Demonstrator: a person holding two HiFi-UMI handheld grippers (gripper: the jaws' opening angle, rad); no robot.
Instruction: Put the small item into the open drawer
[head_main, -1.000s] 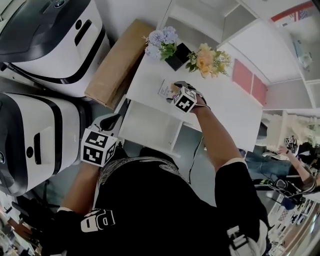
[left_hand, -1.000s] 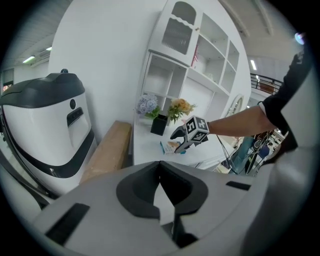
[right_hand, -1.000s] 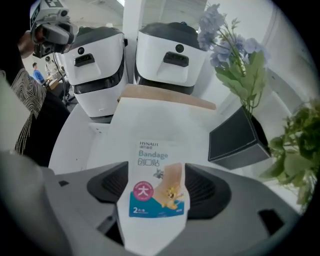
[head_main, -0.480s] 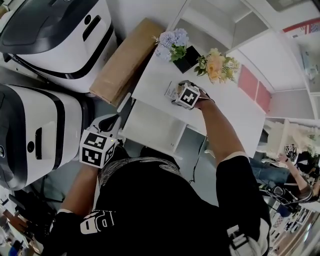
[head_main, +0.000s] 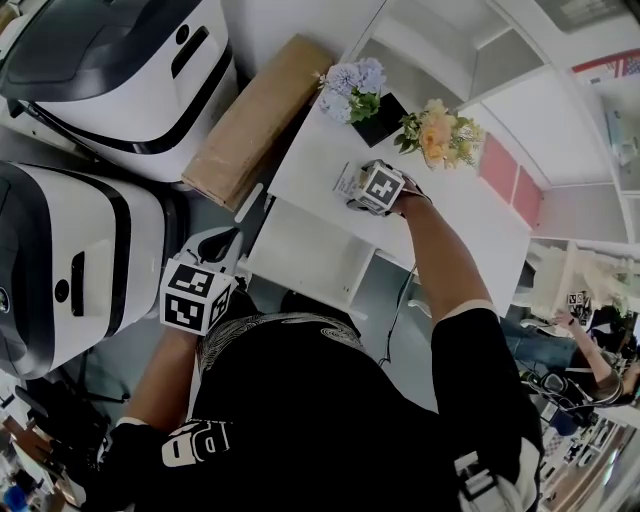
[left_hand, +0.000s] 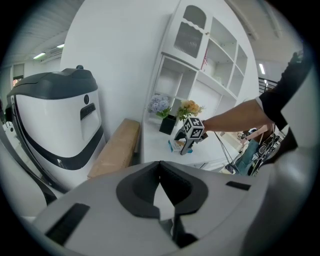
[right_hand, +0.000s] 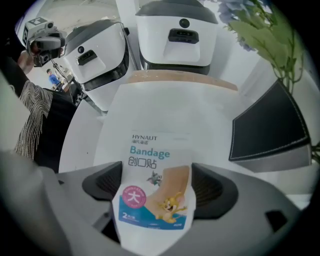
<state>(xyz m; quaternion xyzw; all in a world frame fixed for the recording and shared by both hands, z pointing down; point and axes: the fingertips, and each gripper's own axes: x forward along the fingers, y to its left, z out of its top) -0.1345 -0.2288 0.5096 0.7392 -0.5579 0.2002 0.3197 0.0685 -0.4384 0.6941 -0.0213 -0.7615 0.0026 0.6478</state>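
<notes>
At a smooth white table (head_main: 470, 215), the right gripper (right_hand: 156, 186) reaches down over a small, flat bandage box (right_hand: 150, 150) printed with cartoon characters. Its ribbed dark jaws stand wide apart, one at each side of the box, which lies on the tabletop well above the open white drawer (head_main: 300, 255). The left gripper (left_hand: 160, 175) hangs low by the person's striped shirt, jaws pressed together on nothing. A square black pot (right_hand: 270, 125) of pale blue flowers (head_main: 352, 85) stands near the box, and a long cardboard carton (head_main: 255, 120) lies beside the table.
</notes>
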